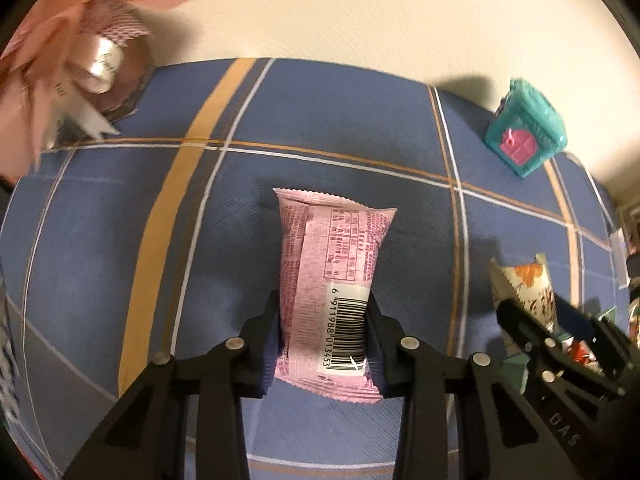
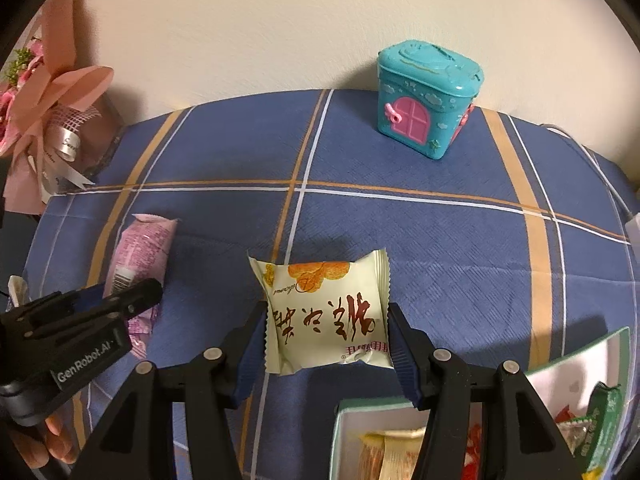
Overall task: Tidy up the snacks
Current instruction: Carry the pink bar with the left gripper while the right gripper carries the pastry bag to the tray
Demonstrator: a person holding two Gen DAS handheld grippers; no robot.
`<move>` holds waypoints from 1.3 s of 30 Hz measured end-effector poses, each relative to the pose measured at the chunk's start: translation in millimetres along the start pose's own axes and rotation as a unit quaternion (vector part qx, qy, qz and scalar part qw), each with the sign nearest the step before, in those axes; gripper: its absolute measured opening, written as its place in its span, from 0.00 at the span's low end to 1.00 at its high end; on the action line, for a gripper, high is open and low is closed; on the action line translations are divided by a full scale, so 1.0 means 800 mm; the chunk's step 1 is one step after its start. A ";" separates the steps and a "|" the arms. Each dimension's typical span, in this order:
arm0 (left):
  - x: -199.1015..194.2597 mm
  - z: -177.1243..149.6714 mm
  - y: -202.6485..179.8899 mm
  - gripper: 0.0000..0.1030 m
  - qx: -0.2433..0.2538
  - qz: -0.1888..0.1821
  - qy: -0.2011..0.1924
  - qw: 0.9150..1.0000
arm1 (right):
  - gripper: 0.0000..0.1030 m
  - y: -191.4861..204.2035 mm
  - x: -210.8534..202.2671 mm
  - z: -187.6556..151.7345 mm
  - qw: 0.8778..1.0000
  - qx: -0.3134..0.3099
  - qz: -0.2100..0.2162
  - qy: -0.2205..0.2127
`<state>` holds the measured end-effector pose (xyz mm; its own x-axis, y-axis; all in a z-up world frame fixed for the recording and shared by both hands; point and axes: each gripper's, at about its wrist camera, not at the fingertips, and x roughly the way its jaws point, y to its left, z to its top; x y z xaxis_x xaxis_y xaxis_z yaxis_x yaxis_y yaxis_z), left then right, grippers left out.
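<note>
The left hand-held gripper (image 1: pixel 323 340) was pinching the near, barcode end of a pink snack packet (image 1: pixel 332 280), its blue pads pressed against both long sides; the packet lay lengthwise away from the camera over the blue plaid cloth (image 1: pixel 320 120) covering the counter. Whether the packet rested on the cloth or was raised slightly could not be told. The right hand-held gripper (image 2: pixel 327 334) was pinching a cream pastry packet (image 2: pixel 324 312) printed with red characters and an orange picture, one finger at each side edge. This packet was to the right of the pink one and near the centre of the cloth. At the near right stood an open green-rimmed box (image 2: pixel 576 350) holding several wrapped snacks, just beside the right gripper. A teal house-shaped tin (image 2: pixel 426 102) with a pink door stood at the far right by the wall. A pink wrapped bouquet (image 2: pixel 52 120) with white ribbon sat at the far left corner.
</note>
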<state>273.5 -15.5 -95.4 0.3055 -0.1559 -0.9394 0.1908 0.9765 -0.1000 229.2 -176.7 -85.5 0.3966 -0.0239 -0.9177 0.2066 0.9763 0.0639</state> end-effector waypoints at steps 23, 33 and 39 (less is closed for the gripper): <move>-0.116 -0.124 -0.031 0.37 -0.085 -0.002 -0.047 0.995 | 0.58 -0.019 -0.119 -0.103 1.000 0.015 -0.017 -0.013; -0.149 -0.165 -0.056 0.38 -0.075 -0.025 -0.057 0.995 | 0.58 -0.033 -0.161 -0.145 0.999 0.028 -0.023 -0.019; -0.169 -0.184 -0.071 0.38 -0.061 -0.031 -0.069 0.995 | 0.58 -0.045 -0.181 -0.171 0.999 0.039 -0.024 -0.022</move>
<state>84.4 -27.8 -11.1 0.4239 -0.2261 -0.8770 0.1002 0.9741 -0.2027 41.6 -178.9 -8.5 0.4240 -0.0811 -0.9020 0.2952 0.9539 0.0530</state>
